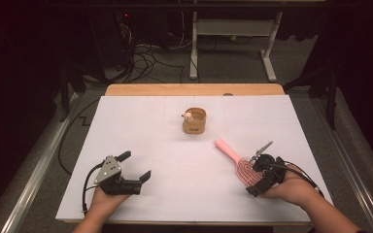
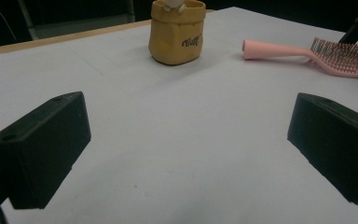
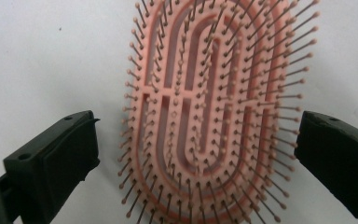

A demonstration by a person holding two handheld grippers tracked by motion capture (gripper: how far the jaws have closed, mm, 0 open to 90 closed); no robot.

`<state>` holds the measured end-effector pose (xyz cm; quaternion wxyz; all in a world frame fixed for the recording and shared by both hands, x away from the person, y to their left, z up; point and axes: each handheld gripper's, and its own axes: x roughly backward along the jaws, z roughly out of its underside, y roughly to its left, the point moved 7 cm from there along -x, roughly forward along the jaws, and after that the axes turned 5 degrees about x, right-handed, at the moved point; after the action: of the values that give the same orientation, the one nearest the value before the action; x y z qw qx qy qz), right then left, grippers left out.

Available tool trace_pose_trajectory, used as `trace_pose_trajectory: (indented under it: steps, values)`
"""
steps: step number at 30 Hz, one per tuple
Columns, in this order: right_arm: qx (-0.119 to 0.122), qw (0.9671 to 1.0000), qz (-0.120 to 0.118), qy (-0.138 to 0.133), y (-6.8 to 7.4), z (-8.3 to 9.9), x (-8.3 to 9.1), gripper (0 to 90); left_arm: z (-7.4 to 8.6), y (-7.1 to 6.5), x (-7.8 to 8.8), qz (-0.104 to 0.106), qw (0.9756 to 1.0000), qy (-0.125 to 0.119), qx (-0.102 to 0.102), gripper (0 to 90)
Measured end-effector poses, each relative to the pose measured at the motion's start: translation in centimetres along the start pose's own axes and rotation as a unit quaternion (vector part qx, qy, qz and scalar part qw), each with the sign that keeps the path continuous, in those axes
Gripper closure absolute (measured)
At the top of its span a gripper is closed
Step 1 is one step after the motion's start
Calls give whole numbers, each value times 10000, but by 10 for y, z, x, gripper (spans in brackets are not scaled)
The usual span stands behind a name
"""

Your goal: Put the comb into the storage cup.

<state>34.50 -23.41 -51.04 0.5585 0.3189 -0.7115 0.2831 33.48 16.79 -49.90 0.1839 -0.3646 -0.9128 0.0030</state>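
1. White sheeting covers the counter (image 1: 141, 136), with a bare wooden strip along its far edge; behind it we see dark floor, cables and the legs of a white table.
2. Near the middle of the counter, toward the far side, we see a small tan bag (image 1: 194, 120) standing upright, with a small pale thing at its rim that we cannot make out.
3. We see a pink brush (image 1: 238, 162) lying bristles up on the right part of the counter, its handle pointing toward the bag and well apart from it.
4. Our right tongs (image 1: 261, 171) sit over the brush head, held by the right hand (image 1: 291, 187) at the near right edge.
5. In the right gripper view the jaws stand wide, one on each side of the brush head (image 3: 205, 121), touching nothing; the bristles lie between them.
6. Our left tongs (image 1: 135, 167) rest at the near left, gripped by the left hand (image 1: 104, 199), well apart from the brush.
7. In the left gripper view those jaws also stand wide with bare counter between them, and bag (image 2: 177, 32) and brush (image 2: 307, 53) lie farther off.
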Motion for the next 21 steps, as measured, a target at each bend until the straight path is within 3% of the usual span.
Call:
trace_pose_trajectory:
  steps: [9,12,17,18,19,21]
  values:
    - [120,9997,-52,189,-4,-13,-3,50,-1,0,1,7,10000,-26,32,1]
    - [3,9996,-59,265,-2,-15,-3,73,-1,0,2,24,10000,-29,24,1]
    - [207,9990,-44,403,-6,-20,-6,121,-1,0,1,31,10000,-37,33,1]
    - [42,9989,-43,457,-4,-19,-7,128,-1,0,2,30,10000,-38,35,1]
    - [190,9987,-44,463,-7,-20,-8,137,-1,0,2,32,10000,-40,41,1]
    - [98,9987,-24,507,-7,-21,-8,154,-1,0,2,38,10000,-28,46,1]
